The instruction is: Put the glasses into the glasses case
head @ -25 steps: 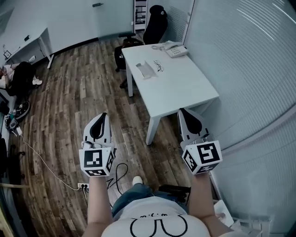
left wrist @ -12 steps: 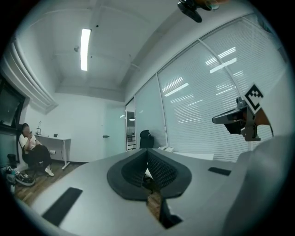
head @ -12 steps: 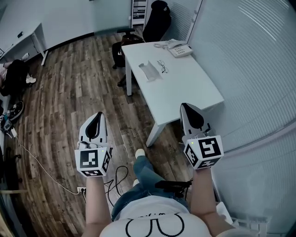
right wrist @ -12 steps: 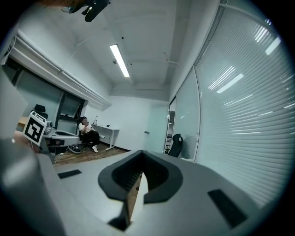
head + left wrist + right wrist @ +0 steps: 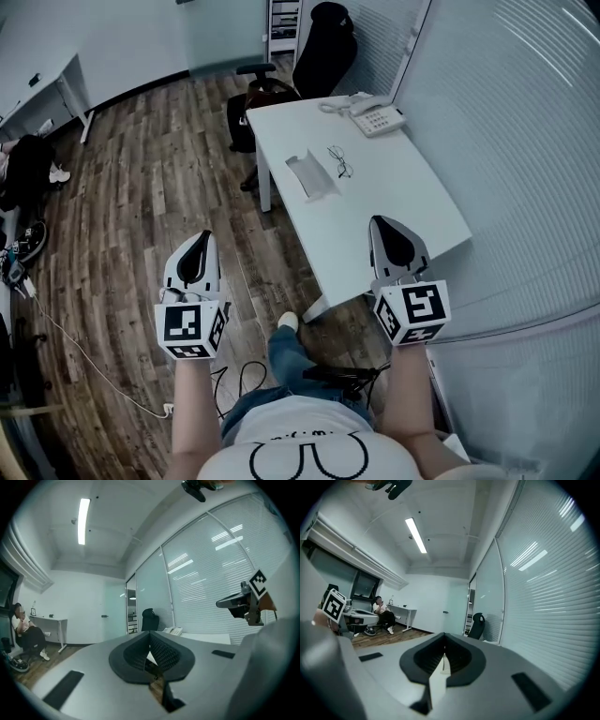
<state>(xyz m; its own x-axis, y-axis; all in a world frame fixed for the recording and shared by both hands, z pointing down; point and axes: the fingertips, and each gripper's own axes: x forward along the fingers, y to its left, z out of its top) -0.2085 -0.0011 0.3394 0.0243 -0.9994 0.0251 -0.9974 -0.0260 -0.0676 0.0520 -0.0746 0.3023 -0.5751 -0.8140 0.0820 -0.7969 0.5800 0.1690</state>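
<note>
Glasses [image 5: 340,161] lie on the table [image 5: 412,202] just beside the case [image 5: 312,175], well apart from both grippers. Left gripper [image 5: 202,242] hangs over the floor and right gripper [image 5: 384,230] over the table's near edge, each with jaws pressed together, empty.

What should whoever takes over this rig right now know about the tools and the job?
Left tool: jaws together, empty.
Right tool: jaws together, empty, by the near edge of the white rectangular table in the head view.
The thin dark-framed glasses lie on the table just right of the light grey glasses case, apart from it. The case looks open, but it is too small to be sure.
Done: nothing; neither item is touched.
Left: reach the far part of the table, pick up the glasses, and set them in the case.
</note>
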